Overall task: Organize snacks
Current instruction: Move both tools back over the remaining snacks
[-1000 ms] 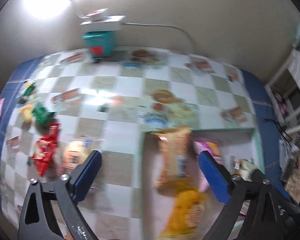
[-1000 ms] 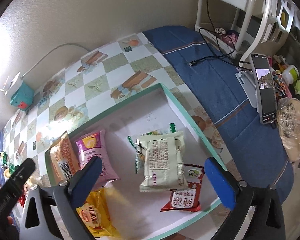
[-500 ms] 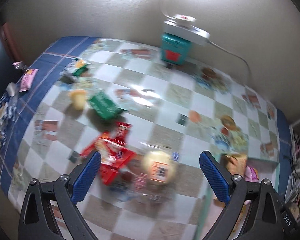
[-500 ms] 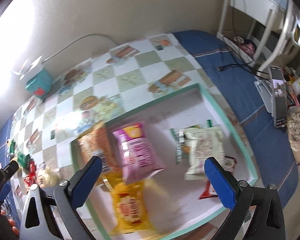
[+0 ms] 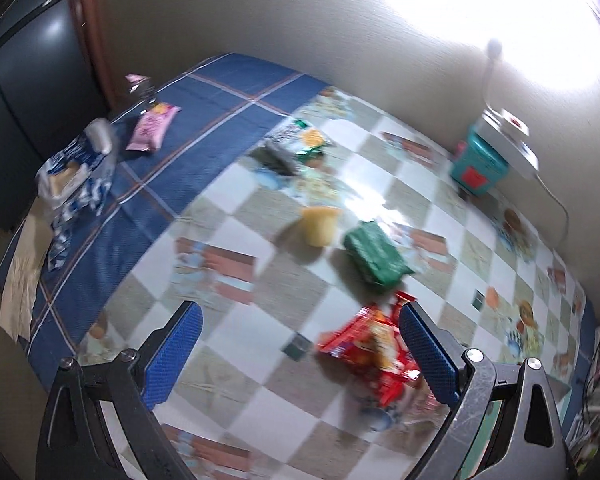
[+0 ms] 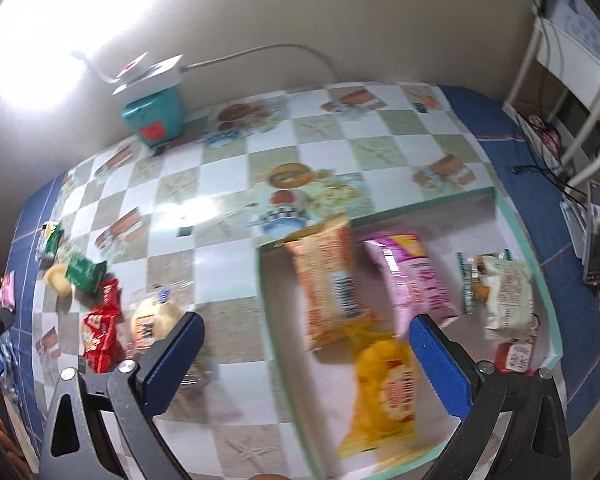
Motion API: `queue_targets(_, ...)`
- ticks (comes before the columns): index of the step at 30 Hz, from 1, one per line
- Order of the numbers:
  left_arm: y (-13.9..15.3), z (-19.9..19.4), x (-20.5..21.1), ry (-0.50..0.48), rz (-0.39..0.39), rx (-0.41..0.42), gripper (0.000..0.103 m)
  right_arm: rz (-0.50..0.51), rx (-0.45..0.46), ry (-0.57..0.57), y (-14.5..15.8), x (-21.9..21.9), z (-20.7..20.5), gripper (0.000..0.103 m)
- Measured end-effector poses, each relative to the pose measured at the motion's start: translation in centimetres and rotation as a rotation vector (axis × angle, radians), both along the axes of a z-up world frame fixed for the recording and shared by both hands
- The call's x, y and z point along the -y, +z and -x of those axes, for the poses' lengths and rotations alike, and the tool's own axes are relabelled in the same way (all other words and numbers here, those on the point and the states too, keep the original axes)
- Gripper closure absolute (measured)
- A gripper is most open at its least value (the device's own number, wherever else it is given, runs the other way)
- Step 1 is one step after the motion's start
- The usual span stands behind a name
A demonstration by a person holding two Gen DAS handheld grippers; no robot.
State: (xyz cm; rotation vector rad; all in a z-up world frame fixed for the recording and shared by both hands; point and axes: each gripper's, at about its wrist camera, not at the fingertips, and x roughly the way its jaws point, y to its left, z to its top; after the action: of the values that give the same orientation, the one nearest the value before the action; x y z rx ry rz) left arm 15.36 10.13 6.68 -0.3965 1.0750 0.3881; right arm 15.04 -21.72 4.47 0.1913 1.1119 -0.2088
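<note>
Just beside left hand-held gripper [image 5: 300, 354]: red snack packets [image 5: 370, 354].

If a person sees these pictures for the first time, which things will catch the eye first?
First the shallow green-rimmed box at the right of the table, holding orange, pink and yellow packets. Next the loose snacks on the checkered cloth at the left: red packets and a green packet. Both grippers, left and right, are open and empty.
</note>
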Motion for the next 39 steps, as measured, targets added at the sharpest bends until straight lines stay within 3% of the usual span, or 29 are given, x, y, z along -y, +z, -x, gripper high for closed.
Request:
queue_targets(12, -2.3, 0.5, -5.3, 0.090, 0.063, -0.023, 0.004, -0.044, -0.002, 0.079, -2.0, -5.6, -1.1, 0.000)
queue_targets(25, -6.1, -2.7, -0.3, -0.049, 0.187, -0.078, 0.004, -0.068, -0.046, 0.162, -6.0, -9.7, -2.6, 0.000)
queue_targets(29, -6.8, -3.3, 0.8, -0.071, 0.195, -0.096, 0.004, -0.071, -0.060, 0.180, -7.1, -10.3, -2.9, 0.000)
queue_targets(35, -7.9, -3.8, 1.4, -0.085, 0.287, -0.092, 0.004, -0.073, -0.075, 0.192, -8.1, -10.7, -3.2, 0.000)
queue_targets(39, -8.1, -4.1, 2.3, -0.105, 0.284, -0.095, 0.004, -0.074, -0.074, 0.189, -8.3, -10.6, -3.3, 0.000)
